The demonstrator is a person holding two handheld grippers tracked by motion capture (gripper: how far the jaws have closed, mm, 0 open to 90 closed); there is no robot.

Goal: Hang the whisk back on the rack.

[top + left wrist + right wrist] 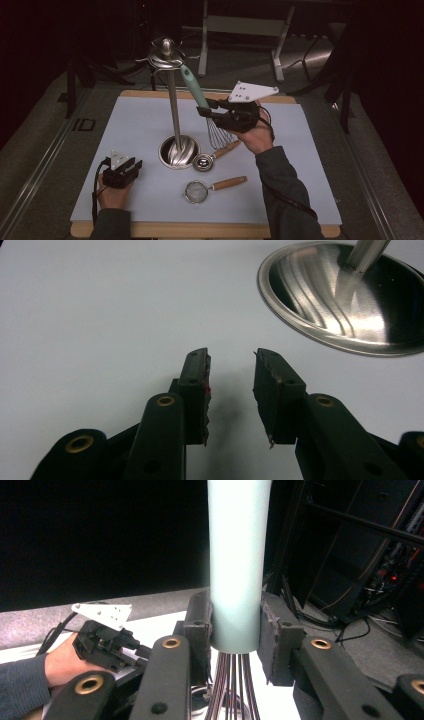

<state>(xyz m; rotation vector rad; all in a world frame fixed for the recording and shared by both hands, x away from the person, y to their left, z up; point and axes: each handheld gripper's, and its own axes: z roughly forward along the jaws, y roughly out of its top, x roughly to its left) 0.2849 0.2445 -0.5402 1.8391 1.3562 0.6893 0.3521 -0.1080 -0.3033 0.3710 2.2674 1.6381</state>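
A whisk with a pale teal handle (192, 87) (239, 555) hangs tilted in the air, its wires (220, 135) pointing down over the mat. My right gripper (206, 109) (235, 615) is shut on the lower end of that handle, one pad on each side. The handle's top end lies close beside the hooked head (165, 54) of a tall steel stand (173, 110); I cannot tell whether it touches a hook. My left gripper (134, 167) (231, 365) rests low on the mat at the near left, open, with nothing between its pads.
The stand's round steel base (179, 151) (345, 300) sits mid-mat, just right of the left gripper. A small steel scoop (203, 161) and a mesh strainer (196, 190), both wooden-handled, lie in front of it. The white mat (300, 150) covers a wooden table.
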